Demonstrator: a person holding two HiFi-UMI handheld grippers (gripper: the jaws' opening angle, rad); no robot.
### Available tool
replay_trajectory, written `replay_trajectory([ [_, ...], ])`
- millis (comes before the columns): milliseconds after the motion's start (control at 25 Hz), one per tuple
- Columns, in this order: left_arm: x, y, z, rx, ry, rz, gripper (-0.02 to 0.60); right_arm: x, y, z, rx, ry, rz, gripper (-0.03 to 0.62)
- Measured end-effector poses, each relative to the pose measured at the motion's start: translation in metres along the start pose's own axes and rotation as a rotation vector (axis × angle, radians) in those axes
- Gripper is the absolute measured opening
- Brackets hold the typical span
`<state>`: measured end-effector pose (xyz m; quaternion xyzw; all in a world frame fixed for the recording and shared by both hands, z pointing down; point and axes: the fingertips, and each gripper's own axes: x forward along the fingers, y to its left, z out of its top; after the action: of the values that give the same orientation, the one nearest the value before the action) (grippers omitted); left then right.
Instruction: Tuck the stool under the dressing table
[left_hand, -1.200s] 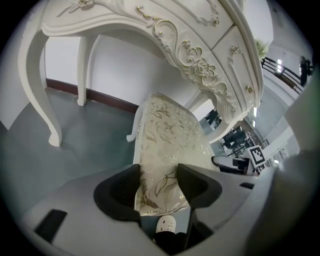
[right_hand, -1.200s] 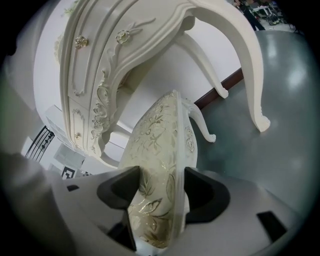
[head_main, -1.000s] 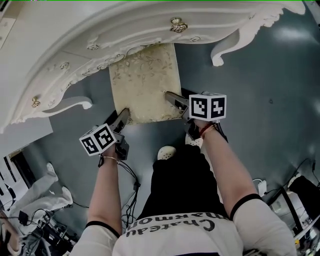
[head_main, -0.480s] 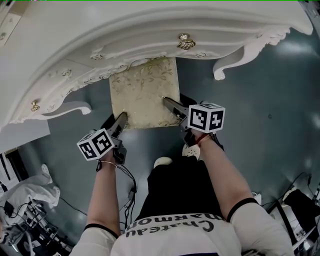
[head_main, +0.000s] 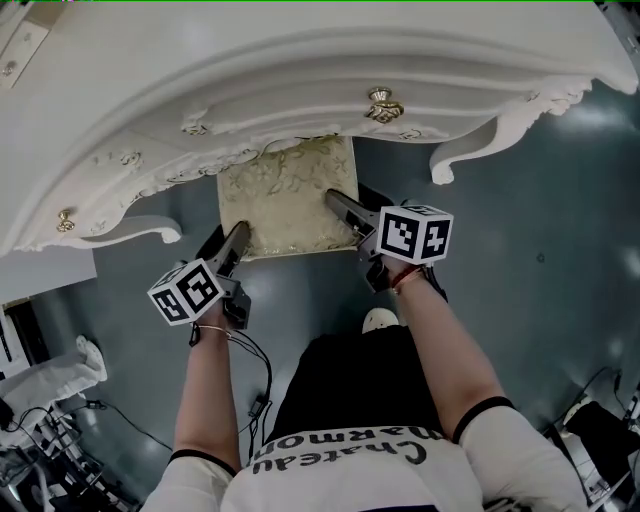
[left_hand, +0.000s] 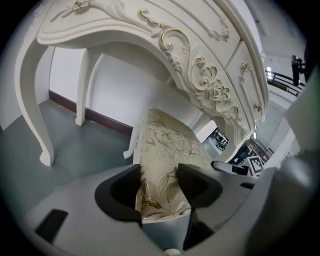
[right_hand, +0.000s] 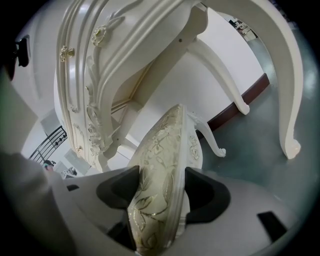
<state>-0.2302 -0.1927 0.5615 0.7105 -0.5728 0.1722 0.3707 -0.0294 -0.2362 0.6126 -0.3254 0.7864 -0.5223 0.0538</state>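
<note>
The stool (head_main: 285, 195) has a cream seat with a gold leaf pattern and white carved legs. Its far part lies under the front edge of the white carved dressing table (head_main: 300, 80). My left gripper (head_main: 236, 238) is shut on the seat's near left corner, and the seat cushion (left_hand: 167, 165) shows pinched between its jaws. My right gripper (head_main: 340, 205) is shut on the near right edge of the seat (right_hand: 160, 170). A gold drawer knob (head_main: 381, 104) sits on the table front above the stool.
The table's curved white legs (head_main: 500, 130) (head_main: 130, 232) stand right and left of the stool on the grey-green floor. A person's legs and a white shoe (head_main: 380, 320) are just behind the grippers. Cables and clutter (head_main: 50, 430) lie at the lower left.
Both grippers have pushed the stool further under the dressing table. More of the seat is now covered by the table's front edge.
</note>
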Motion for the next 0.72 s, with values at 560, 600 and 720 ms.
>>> replay_trajectory([
  [560,0.016,0.001,0.028,0.013,-0.190,-0.050,0.244,0.020,-0.006,0.033,-0.012,-0.142,0.055,0.301],
  [600,0.016,0.002,0.027,0.015,-0.194,-0.053,0.244,0.020,-0.006,0.033,-0.009,-0.149,0.053,0.301],
  [720,0.017,0.001,0.029,0.017,-0.201,-0.073,0.244,0.020,-0.006,0.035,-0.007,-0.159,0.044,0.301],
])
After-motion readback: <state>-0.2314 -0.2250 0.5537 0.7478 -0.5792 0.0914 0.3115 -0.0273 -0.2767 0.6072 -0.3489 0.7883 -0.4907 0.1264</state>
